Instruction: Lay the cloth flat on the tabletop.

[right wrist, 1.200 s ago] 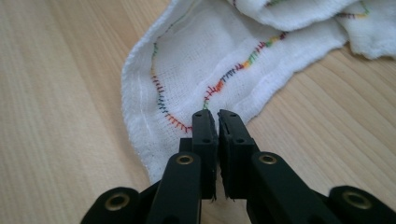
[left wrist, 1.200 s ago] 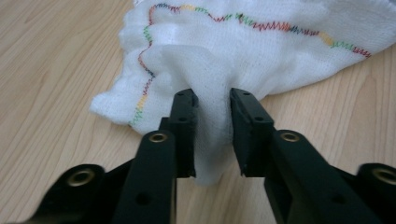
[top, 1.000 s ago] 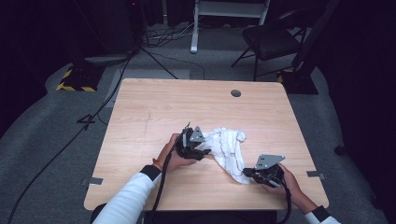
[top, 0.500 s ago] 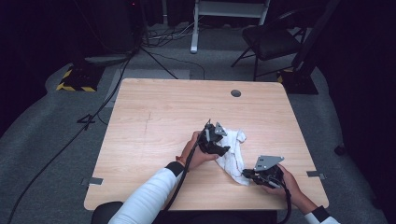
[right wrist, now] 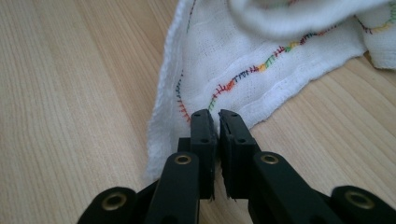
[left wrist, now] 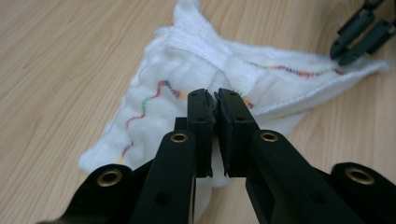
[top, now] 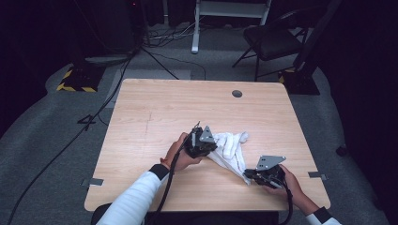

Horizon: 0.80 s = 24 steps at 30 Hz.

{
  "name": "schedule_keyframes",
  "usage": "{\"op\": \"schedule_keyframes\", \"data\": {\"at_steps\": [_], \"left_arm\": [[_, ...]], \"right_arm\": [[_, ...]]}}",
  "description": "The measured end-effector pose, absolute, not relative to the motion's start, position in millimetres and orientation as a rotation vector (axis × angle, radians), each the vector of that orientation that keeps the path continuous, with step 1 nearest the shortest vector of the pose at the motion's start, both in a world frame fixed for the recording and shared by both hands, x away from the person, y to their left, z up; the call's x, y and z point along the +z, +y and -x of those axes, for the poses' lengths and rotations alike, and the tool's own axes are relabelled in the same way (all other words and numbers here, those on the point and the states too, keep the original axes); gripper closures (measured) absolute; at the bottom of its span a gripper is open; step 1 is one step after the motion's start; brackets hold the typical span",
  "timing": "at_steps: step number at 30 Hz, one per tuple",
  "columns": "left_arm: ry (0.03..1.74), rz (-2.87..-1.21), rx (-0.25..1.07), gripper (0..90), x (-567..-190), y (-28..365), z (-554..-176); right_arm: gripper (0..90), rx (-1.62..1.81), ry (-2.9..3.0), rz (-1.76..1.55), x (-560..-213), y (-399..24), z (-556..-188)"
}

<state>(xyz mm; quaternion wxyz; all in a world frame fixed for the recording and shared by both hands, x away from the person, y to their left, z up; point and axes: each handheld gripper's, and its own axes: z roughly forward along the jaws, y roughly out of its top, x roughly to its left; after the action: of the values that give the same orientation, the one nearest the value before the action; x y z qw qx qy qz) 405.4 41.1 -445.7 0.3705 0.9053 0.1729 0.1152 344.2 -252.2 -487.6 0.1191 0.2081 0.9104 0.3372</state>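
A white cloth (top: 232,147) with multicoloured zigzag stitching lies bunched on the wooden table (top: 155,112), right of centre. My left gripper (top: 213,149) is at the cloth's left side. In the left gripper view its jaws (left wrist: 215,100) have just been closing and now pinch a fold of the cloth (left wrist: 187,56). My right gripper (top: 248,174) is at the near right. Its jaws (right wrist: 214,119) are shut on the hemmed corner of the cloth (right wrist: 224,51), which stretches between the two grippers. The right gripper's tips (left wrist: 359,32) appear at the top right of the left gripper view.
A round cable hole (top: 237,93) sits near the table's far edge. Beyond the table are a black chair (top: 272,42), floor cables (top: 178,61) and a yellow-black striped block (top: 75,82). Bare wood surrounds the cloth on the left and far side.
My left gripper moved right from beside the cloth onto it, then drew back slightly left, and its jaws closed on the fabric. The right gripper kept still, holding the corner.
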Motion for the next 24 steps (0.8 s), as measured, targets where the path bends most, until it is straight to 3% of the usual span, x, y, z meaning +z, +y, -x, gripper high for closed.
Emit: {"op": "schedule_keyframes", "data": {"at_steps": [10,15,19,24], "left_arm": [[0.407,-2.387,0.254,84.8,-463.3,66.4,-367.4],[0.401,-2.434,0.248,82.1,-473.3,69.1,-351.7],[0.426,-2.409,0.264,69.7,-471.7,69.9,-348.0],[0.512,-2.315,0.298,37.2,-461.4,62.7,-354.3]], "right_arm": [[84.1,0.987,2.661,-0.617,-487.4,-252.1,-344.0],[79.2,0.988,2.659,-0.611,-486.6,-252.8,-342.6],[74.3,1.009,2.646,-0.605,-483.3,-256.3,-340.8],[67.9,1.049,2.621,-0.605,-477.0,-261.9,-338.9]]}}
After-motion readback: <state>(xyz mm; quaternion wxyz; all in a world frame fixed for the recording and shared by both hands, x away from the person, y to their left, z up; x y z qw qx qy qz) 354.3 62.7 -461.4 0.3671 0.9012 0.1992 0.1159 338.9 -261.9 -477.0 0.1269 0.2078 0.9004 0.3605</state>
